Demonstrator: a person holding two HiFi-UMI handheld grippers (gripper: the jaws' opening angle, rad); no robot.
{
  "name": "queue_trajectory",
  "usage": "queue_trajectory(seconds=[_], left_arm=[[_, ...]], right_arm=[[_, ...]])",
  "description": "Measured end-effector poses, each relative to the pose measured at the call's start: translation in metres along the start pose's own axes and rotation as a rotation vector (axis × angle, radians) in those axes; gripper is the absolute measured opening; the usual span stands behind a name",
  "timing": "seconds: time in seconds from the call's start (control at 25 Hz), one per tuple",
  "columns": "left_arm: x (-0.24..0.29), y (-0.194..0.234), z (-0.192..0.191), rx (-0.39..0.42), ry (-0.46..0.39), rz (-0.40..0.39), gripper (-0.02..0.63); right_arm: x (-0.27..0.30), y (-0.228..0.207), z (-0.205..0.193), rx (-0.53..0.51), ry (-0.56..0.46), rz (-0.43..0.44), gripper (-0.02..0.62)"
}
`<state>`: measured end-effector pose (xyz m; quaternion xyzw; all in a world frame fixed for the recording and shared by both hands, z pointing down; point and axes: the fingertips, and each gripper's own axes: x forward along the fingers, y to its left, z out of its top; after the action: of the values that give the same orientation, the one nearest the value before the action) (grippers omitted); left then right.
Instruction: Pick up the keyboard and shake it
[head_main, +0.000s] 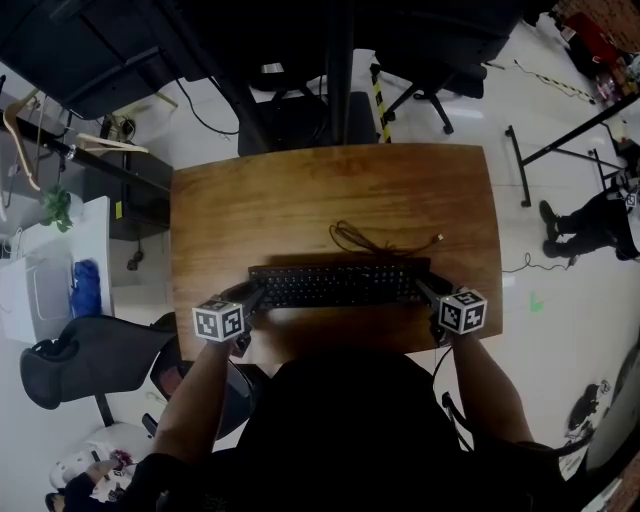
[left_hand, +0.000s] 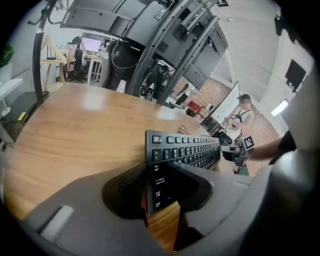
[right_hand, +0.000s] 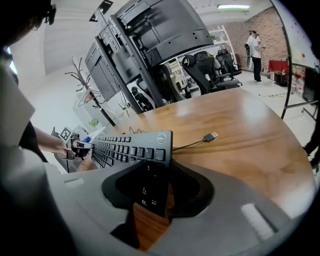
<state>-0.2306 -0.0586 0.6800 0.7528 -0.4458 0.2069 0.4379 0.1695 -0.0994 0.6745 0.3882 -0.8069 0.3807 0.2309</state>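
A black keyboard (head_main: 335, 284) stretches across the near part of the wooden table (head_main: 300, 190), held at both ends. My left gripper (head_main: 252, 296) is shut on its left end, and in the left gripper view that end (left_hand: 170, 150) sits between the jaws of the left gripper (left_hand: 157, 187). My right gripper (head_main: 425, 290) is shut on the right end, shown as the keyboard's logo corner (right_hand: 150, 145) clamped in the right gripper (right_hand: 152, 187). The keyboard is close to the tabletop; I cannot tell whether it touches. Its loose cable (head_main: 380, 240) ends in a USB plug (right_hand: 211, 136) lying on the wood.
A grey office chair (head_main: 85, 360) stands at the near left, beside a white cabinet (head_main: 60, 270). Black chairs (head_main: 300, 115) and a dark monitor rig stand beyond the table's far edge. A person (head_main: 590, 220) is on the floor to the right.
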Motion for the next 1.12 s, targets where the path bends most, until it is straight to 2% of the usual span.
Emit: queue_trajectory(seconds=[0.4,0.68,0.76,0.88,0.92,1.0,1.04,1.12], left_arm=[[0.012,0.012,-0.005,-0.044,0.078,0.003,0.121],[0.022,0.016,-0.005,-0.058,0.065,0.009,0.121],[0.024,0.018,-0.005,-0.039,0.053,0.029,0.132],[0.023,0.027,-0.002,0.035,0.003,0.099,0.139],[0.02,0.031,0.0,0.048,-0.023,0.128,0.138],[0.007,0.042,0.008,0.054,-0.091,0.185,0.136],[-0.003,0.046,0.016,0.069,-0.136,0.224,0.129],[-0.032,0.052,0.041,0.137,-0.243,0.333,0.11]], right_arm=[[0.012,-0.003,-0.005,0.018,0.059,-0.034,0.146],[0.017,-0.009,-0.008,0.033,0.062,-0.082,0.138],[0.019,-0.012,-0.01,0.058,0.056,-0.103,0.141],[0.016,-0.022,-0.012,0.151,0.022,-0.132,0.16],[0.013,-0.028,-0.013,0.188,0.002,-0.153,0.172],[0.004,-0.039,-0.014,0.223,-0.035,-0.208,0.158],[0.0,-0.043,-0.013,0.209,-0.05,-0.235,0.155],[-0.012,-0.044,-0.002,0.115,-0.085,-0.298,0.134]])
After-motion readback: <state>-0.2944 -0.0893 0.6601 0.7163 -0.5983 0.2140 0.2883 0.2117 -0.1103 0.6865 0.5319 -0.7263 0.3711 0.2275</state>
